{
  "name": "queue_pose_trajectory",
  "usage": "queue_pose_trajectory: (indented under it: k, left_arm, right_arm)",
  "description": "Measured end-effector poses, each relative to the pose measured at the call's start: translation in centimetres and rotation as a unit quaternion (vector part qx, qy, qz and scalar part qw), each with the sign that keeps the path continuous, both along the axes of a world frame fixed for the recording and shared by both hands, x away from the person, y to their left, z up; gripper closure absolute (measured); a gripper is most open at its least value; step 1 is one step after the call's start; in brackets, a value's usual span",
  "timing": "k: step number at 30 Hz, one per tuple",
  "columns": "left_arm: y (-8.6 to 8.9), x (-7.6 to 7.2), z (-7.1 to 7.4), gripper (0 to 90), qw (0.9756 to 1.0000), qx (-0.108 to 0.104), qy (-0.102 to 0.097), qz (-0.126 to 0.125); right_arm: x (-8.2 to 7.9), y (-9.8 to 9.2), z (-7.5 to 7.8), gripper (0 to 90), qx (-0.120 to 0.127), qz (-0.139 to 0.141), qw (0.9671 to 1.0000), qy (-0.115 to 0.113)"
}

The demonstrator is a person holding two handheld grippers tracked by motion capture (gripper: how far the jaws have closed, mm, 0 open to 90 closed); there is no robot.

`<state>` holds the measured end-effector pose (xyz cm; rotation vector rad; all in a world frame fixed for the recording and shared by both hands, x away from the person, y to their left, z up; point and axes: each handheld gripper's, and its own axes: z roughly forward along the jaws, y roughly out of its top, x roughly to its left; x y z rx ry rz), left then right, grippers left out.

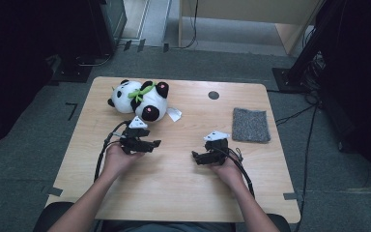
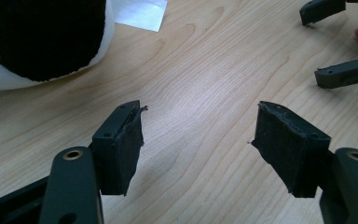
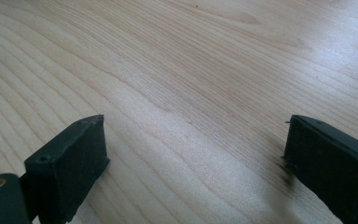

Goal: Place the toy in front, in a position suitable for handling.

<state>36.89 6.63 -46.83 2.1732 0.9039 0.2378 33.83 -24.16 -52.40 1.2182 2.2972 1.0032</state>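
Observation:
A black-and-white panda plush [image 1: 142, 99] with a green ribbon lies at the far left of the wooden table [image 1: 183, 193], a white tag [image 1: 174, 114] beside it. My left gripper [image 1: 153, 145] hovers just in front of the panda, pointing right. In the left gripper view its jaws [image 2: 198, 126] stand apart over bare wood, with the panda [image 2: 42, 37] and the tag [image 2: 140, 14] at the upper left. My right gripper [image 1: 196, 157] sits at centre right, pointing left toward the other one. Its jaws [image 3: 196, 140] are wide open over bare wood. The right gripper [image 2: 328, 42] also appears far off in the left gripper view.
A grey felt-like cloth [image 1: 251, 124] lies flat at the table's right side. A small dark round mark [image 1: 213, 95] sits near the far edge. Cables trail from both grippers back toward the person. Dark equipment and stands surround the table on the floor.

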Motion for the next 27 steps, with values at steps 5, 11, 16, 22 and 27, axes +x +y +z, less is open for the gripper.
queue_pose_trajectory:
  k: [5, 11, 16, 22, 27]
  left_arm:
    - [0.6, 0.2, 0.7, 32.1, 1.0, -0.009, -0.002, 0.0]
    - [1.5, 0.4, 1.4, 33.4, 0.9998, -0.02, -0.003, -0.005]
    - [2.0, 0.9, 1.9, 35.7, 0.9999, -0.011, -0.004, -0.007]
    - [2.7, 1.9, 2.3, 36.8, 0.9999, -0.007, 0.008, -0.006]
    - [3.5, 2.6, 2.5, 38.0, 0.9999, -0.011, 0.01, 0.002]
  right_arm:
    - [-0.1, 0.0, 0.0, 5.5, 0.0, -0.004, 1.0, 0.002]
    - [-0.2, -0.1, 0.0, 5.5, 0.0, -0.009, 1.0, 0.001]
    - [-0.2, -0.1, 0.0, 5.5, 0.0, -0.009, 1.0, 0.001]
    - [-0.3, 0.0, 0.0, 5.5, 0.002, -0.014, 0.9999, 0.003]
    - [-0.3, 0.0, 0.0, 5.5, 0.002, -0.015, 0.9999, 0.002]
